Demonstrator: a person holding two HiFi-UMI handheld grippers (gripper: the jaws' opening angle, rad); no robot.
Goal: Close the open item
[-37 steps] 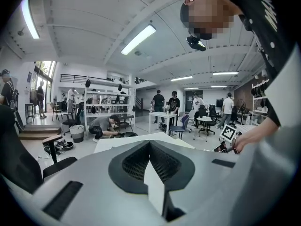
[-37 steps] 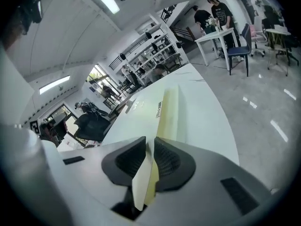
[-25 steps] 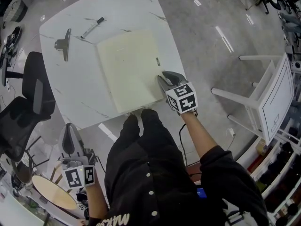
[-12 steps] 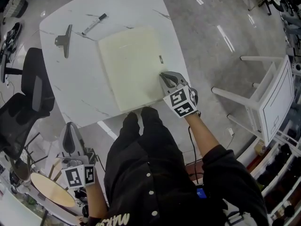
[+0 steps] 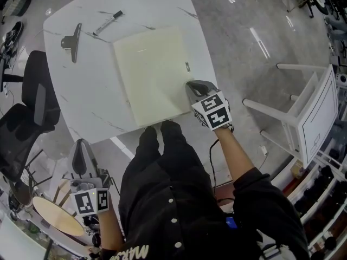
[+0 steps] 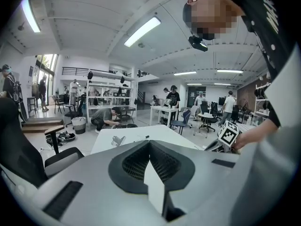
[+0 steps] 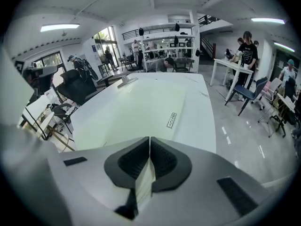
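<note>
Right at the tips of the right tongs (image 7: pixel 149 142) there's nothing gripped. The jaws are pinched fully together and sit at the near right corner of the pale folder (image 5: pixel 152 75), touching it or just above, can't tell which. That folder (my best guess at what it is) spreads out ahead and to the left of those tongs, flat on the white table (image 5: pixel 81 91), with a little label (image 5: pixel 187 66) on its edge just ahead of the tips. It looks closed to me, or near enough, so I'd call this the press-it-flat finishing bit. Next move probably just needs a clean lift off without dragging the cover. The left tongs (image 6: pixel 149 145) are also pinched together and empty, low by the person's side, well apart from the table. Farther out past the folder are a metal clip (image 5: pixel 72 39) and a marker (image 5: pixel 107 23).
</note>
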